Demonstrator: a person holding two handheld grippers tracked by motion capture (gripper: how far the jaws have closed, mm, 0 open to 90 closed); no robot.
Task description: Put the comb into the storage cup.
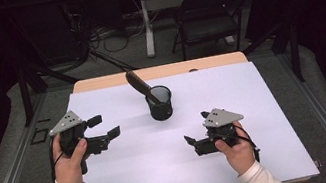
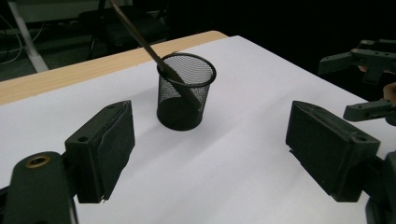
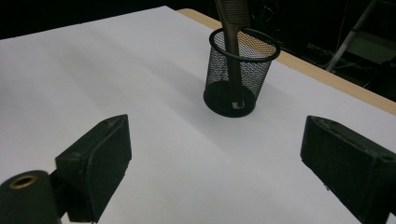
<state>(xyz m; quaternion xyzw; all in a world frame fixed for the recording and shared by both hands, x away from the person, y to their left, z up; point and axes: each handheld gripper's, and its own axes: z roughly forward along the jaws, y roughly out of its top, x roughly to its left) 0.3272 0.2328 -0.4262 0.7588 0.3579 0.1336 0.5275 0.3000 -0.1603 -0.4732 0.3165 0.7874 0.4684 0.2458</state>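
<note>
Near the middle of the white sheet (image 1: 130, 178) stands a black mesh cup (image 1: 160, 103), upright, with a brown comb (image 1: 139, 83) leaning in it; the comb's lower end rests on the cup's floor and its upper part tilts out over the rim toward the far left of the cup. In the right gripper view the comb's (image 3: 232, 51) toothed upper part rises past the rim of the cup (image 3: 236, 79).

Left of the cup and a little nearer the person, the left gripper (image 1: 106, 126) is held above the sheet, its jaws spread wide with nothing between them. Its own view shows both fingers (image 2: 109, 147) clear of the paper and the cup (image 2: 184, 93) standing farther off, centred in the gap, with the comb (image 2: 154, 51) slanting up to the left. No pad touches the cup or the comb.

Right of the cup and nearer the person, the right gripper (image 1: 197, 128) also stands with its jaws well apart and empty, pointing left across the sheet. In the left gripper view it shows past the sheet's right edge as the right gripper (image 2: 362, 84).

Bare paper lies between each gripper and the cup. Beyond the cup the wooden table edge (image 1: 98, 82) shows, and farther back a black chair (image 1: 209, 17).
</note>
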